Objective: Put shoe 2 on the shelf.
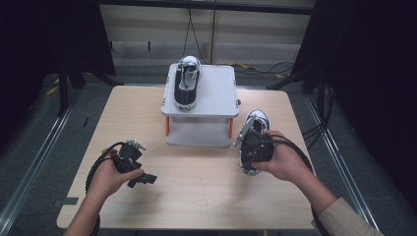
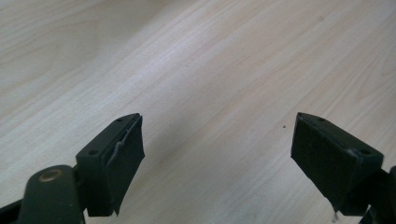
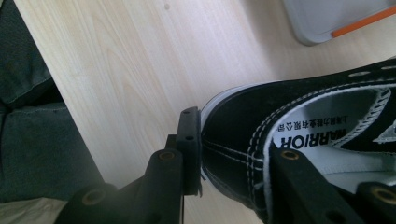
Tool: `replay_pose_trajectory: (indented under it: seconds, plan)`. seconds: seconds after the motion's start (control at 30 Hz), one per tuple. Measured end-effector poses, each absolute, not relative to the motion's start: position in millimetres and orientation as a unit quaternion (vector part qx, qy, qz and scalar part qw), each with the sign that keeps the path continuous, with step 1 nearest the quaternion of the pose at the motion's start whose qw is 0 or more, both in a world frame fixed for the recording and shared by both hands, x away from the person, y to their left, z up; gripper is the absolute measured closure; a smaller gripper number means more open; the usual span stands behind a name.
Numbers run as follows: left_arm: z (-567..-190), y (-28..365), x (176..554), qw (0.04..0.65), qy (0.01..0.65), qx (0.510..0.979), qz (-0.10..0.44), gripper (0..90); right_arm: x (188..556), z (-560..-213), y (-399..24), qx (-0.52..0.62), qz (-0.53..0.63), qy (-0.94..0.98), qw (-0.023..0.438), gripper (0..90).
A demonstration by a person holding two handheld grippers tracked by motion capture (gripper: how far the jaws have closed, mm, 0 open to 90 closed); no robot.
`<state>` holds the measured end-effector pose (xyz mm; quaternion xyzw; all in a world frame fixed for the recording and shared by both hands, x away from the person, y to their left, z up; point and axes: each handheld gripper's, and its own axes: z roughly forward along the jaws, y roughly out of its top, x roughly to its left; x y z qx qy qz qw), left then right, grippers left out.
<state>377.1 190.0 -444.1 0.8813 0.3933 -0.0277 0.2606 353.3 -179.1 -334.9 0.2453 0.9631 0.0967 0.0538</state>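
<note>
My right gripper [image 1: 254, 150] is shut on the heel of a black canvas sneaker [image 1: 257, 120] with a white sole, held just right of the rack. In the right gripper view one jaw presses the outside of the heel and the other sits inside the sneaker [image 3: 243, 126], so my right gripper [image 3: 238, 140] pinches the heel wall above the table. A matching sneaker [image 1: 187, 83] rests on the top of the white rack [image 1: 219, 91]. My left gripper [image 1: 141, 179] hovers low over the left front of the table, and in its own view my left gripper [image 2: 217, 121] is open over bare wood.
The white rack has orange posts and a lower shelf [image 1: 199, 132], and stands at the table's back centre. The light wooden table [image 1: 196, 196] has free room in front of it. Cables trail from both grippers. Dark floor and metal rails surround the table.
</note>
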Motion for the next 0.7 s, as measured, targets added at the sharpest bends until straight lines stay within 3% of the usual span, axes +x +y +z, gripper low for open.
replay_pose_trajectory:
  seconds: [0.7]
  plan:
    - [-450.0,180.9,372.1,0.246,0.383,0.890,-0.037,16.9,383.7,-270.3,-177.6,0.243,0.100,0.961,0.086,71.9]
